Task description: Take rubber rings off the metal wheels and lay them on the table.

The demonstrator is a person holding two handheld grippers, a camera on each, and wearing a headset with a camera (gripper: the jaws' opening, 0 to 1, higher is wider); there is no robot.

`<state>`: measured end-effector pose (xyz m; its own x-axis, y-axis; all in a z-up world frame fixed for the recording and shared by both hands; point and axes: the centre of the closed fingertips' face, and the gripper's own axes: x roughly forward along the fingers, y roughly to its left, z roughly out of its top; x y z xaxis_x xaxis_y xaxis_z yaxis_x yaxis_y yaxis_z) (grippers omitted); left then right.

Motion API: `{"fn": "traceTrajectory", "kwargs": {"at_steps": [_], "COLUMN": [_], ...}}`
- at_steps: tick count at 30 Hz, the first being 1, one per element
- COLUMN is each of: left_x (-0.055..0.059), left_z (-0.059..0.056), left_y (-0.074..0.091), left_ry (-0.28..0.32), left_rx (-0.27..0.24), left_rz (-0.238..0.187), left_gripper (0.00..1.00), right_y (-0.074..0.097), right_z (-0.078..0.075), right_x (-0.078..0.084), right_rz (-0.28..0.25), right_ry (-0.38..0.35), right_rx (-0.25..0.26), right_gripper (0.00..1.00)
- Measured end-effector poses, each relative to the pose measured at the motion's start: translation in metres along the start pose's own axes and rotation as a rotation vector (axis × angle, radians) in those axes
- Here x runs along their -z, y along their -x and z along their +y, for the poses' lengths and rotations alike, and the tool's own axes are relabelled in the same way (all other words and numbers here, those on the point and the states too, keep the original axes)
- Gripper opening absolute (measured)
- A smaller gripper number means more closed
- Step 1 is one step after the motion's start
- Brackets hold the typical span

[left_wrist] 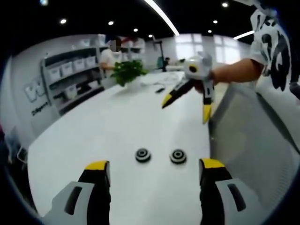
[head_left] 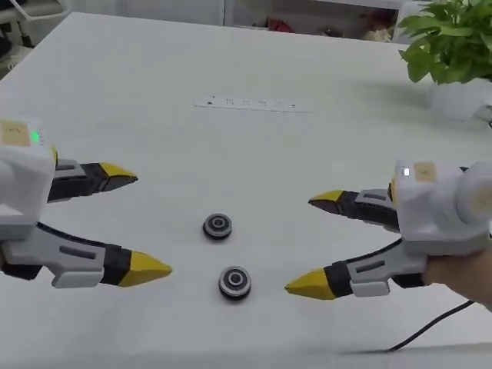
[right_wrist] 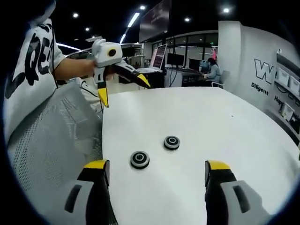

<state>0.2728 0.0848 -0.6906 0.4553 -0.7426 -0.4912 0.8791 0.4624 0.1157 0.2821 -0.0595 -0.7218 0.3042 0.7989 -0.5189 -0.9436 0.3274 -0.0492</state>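
Two small metal wheels with black rubber rings lie flat on the white table: one wheel farther from me, the other wheel nearer the front edge. They also lie ahead of the left jaws as the far wheel and the near wheel, and ahead of the right jaws as the near wheel and the far wheel. My left gripper is open at the left, my right gripper open at the right. Both hold nothing and stand apart from the wheels.
A white power strip lies farther back on the table. A potted green plant stands at the back right. A black cable trails from the right gripper near the table's front edge. Shelves and a person are in the background.
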Motion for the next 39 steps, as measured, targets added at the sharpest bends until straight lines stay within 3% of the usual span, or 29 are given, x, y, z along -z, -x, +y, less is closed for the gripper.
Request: {"fn": "traceTrajectory", "kwargs": {"at_steps": [15,30,39], "left_x": [0.012,0.013,0.014], "left_z": [-0.005,-0.005,-0.007], "left_y": [-0.01,-0.02,-0.03], "left_ry": [-0.008,-0.012,-0.011], "left_rx": [0.033,0.057,0.078], "left_rz": [0.038,0.053,0.058], "left_gripper": [0.77,0.74,0.72], "right_y": [-0.008,-0.025,-0.032], "right_z": [0.001,0.003,0.005], "right_x": [0.0,0.004,0.005], "right_rz": [-0.008,0.025,0.019], "right_ry": [-0.032,0.021,0.043], "right_rx": [-0.03,-0.084,-0.11], "right_gripper": [0.77,0.71,0.66]}}
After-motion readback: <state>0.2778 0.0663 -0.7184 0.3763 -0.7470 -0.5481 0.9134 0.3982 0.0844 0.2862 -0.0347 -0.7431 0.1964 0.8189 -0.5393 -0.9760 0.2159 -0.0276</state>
